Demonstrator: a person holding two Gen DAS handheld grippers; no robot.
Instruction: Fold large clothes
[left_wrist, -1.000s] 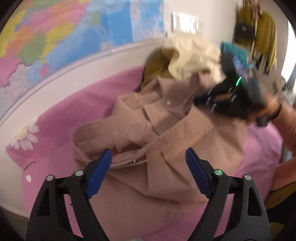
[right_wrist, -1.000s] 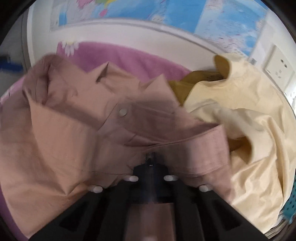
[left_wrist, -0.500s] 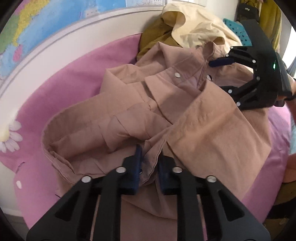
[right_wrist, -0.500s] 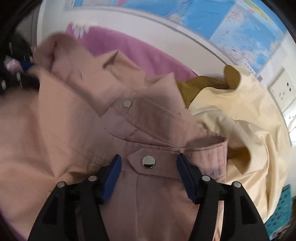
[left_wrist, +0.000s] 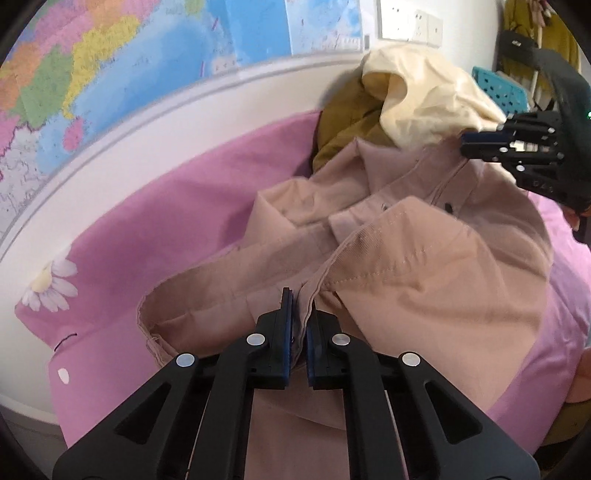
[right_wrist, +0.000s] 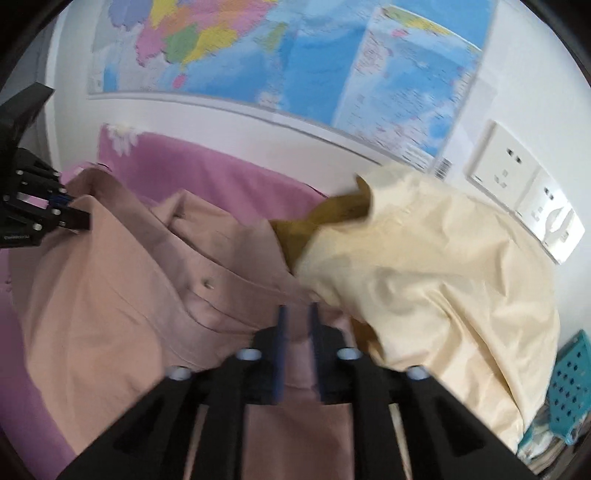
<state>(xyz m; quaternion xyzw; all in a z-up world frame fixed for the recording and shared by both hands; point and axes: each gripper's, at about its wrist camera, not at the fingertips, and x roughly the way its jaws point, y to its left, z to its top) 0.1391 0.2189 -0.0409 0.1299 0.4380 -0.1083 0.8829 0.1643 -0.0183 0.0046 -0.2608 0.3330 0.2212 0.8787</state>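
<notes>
Closed since a second ago: left gripper (left_wrist: 298, 321), now clamped on the pink shirt (left_wrist: 424, 273) hem. Right gripper (right_wrist: 297, 332), closing, pinches its placket beside the yellow garment (right_wrist: 436, 266). Best lifted evenly, keeping fabric taut, clear of that garment.

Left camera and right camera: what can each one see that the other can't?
Only the left view shows the daisy print on the pink sheet's corner and the yellow clothes hanging at the back. Only the right view shows the wall sockets up close. Both show the tan shirt, cream shirt, map and blue basket.
</notes>
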